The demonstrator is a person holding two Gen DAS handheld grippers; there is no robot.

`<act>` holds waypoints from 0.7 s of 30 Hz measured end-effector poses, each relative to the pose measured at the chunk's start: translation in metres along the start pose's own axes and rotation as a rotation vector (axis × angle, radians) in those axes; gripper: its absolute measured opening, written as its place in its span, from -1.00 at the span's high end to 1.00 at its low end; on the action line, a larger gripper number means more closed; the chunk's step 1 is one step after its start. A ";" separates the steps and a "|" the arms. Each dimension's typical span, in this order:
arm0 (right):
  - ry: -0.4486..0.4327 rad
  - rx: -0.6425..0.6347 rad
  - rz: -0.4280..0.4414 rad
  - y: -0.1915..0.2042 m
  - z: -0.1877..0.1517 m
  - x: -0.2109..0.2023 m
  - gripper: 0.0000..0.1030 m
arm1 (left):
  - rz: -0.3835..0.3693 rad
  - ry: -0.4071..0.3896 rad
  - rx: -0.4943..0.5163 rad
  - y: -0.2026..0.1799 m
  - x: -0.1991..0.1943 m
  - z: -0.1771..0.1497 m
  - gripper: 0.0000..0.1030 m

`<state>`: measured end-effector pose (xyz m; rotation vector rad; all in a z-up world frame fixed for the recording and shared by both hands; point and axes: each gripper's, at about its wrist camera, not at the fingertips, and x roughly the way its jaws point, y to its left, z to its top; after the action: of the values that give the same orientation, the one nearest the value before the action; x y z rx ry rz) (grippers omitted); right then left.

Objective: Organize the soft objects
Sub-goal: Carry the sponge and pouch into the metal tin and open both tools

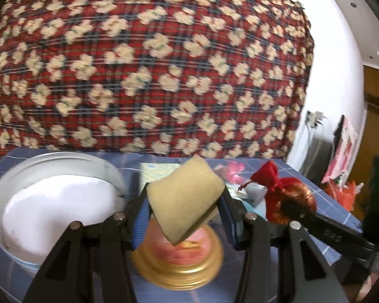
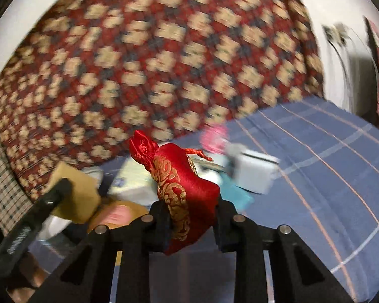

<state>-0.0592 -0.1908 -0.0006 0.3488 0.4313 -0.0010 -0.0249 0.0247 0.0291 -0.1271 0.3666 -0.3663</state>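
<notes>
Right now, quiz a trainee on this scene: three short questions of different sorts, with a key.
1. True or false: the left gripper is shut on the tan sponge.
2. Multiple choice: what does the right gripper hold? A) a blue towel B) the red and gold pouch C) a pink ribbon
3. Fill in: the round container seen left of the sponge in the left wrist view is coloured ____.

Key: 1 true; 2 B; 3 white.
</notes>
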 end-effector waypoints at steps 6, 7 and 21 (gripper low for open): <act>-0.034 -0.106 0.112 0.071 0.003 0.014 0.45 | 0.116 -0.031 -0.035 0.047 -0.015 0.006 0.05; -0.036 -0.116 0.128 0.082 0.002 0.017 0.45 | 0.134 -0.034 -0.038 0.054 -0.017 0.007 0.05; 0.044 -0.227 0.212 0.195 -0.019 0.095 0.45 | 0.426 0.068 -0.155 0.159 -0.008 -0.006 0.05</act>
<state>0.0335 0.0062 0.0090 0.1697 0.4317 0.2610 0.0178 0.1751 -0.0034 -0.1841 0.4774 0.0794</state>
